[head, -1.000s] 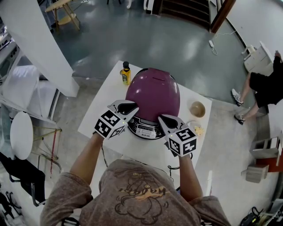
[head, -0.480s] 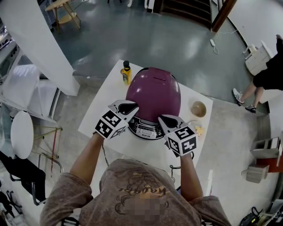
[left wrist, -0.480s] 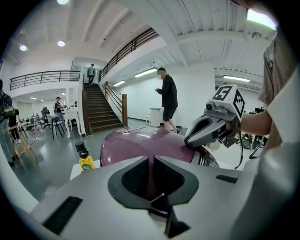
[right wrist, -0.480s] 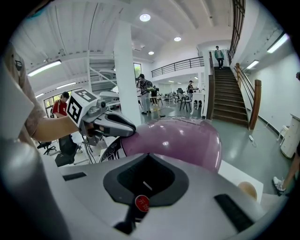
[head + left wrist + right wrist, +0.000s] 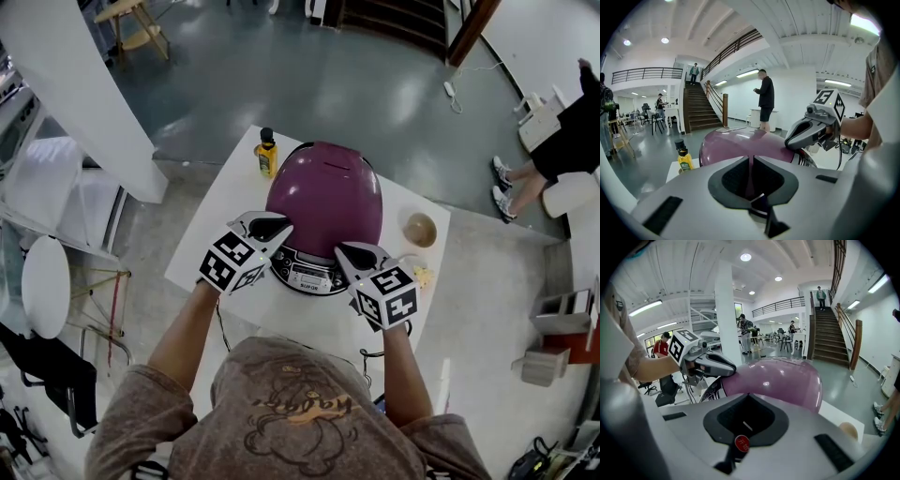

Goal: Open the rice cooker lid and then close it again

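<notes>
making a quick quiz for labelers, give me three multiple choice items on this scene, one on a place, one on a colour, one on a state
1. Where on the table does the yellow bottle stand?
A) at the far corner, left of the rice cooker
B) in front of the control panel
C) at the near right corner

2. What colour is the lid?
A) white
B) green
C) purple

3. How is the lid?
A) raised open
B) shut down on the rice cooker
C) taken off, lying on the table

Answers:
1 A, the head view shows the bottle at the table's far edge, left of the cooker.
2 C, all three views show a glossy purple dome.
3 B, the dome sits flush on the cooker with no gap.
</notes>
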The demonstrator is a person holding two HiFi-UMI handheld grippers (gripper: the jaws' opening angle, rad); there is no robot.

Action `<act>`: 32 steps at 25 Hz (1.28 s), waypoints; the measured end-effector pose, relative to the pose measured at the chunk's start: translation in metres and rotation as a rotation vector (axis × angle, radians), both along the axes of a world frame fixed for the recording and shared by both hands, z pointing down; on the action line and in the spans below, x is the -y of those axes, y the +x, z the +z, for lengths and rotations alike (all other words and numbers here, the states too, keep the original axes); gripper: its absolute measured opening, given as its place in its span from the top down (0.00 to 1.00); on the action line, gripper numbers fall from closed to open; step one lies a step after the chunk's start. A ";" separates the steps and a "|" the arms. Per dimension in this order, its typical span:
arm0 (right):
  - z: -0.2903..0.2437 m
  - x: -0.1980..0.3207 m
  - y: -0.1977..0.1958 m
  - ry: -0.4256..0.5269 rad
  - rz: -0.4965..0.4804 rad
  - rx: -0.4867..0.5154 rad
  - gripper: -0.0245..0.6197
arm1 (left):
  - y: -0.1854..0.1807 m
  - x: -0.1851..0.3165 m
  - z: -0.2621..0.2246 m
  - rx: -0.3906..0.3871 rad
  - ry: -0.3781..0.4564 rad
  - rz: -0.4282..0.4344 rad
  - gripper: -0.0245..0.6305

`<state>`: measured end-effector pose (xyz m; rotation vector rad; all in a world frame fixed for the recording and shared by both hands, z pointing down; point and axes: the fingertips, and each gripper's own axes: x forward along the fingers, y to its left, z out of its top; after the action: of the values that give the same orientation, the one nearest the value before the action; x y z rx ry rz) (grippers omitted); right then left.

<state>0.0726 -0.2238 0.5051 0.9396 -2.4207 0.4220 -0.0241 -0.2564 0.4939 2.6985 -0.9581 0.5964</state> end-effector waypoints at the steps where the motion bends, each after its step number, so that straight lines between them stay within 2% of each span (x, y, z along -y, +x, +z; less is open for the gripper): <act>1: 0.000 0.000 0.000 0.003 0.001 0.014 0.96 | 0.000 0.000 0.000 -0.007 -0.003 -0.003 0.89; 7: -0.002 0.000 0.000 0.071 -0.009 0.031 0.96 | -0.003 0.002 -0.002 -0.054 -0.023 -0.035 0.89; 19: -0.037 -0.008 0.029 0.266 0.084 0.202 0.96 | -0.012 -0.012 -0.035 -0.159 0.072 -0.207 0.89; 22: -0.039 -0.015 0.033 0.294 0.055 0.216 0.96 | -0.014 -0.019 -0.039 -0.184 0.096 -0.254 0.89; 26: -0.042 -0.021 0.038 0.306 0.030 0.254 0.96 | -0.010 -0.036 -0.041 -0.180 0.116 -0.288 0.89; 32: -0.041 -0.030 0.027 0.306 -0.021 0.284 0.96 | -0.016 -0.051 -0.045 -0.219 0.124 -0.329 0.89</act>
<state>0.0998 -0.1942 0.4643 1.0380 -2.8087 0.1884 -0.0404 -0.2052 0.4487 2.5542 -1.3728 0.1787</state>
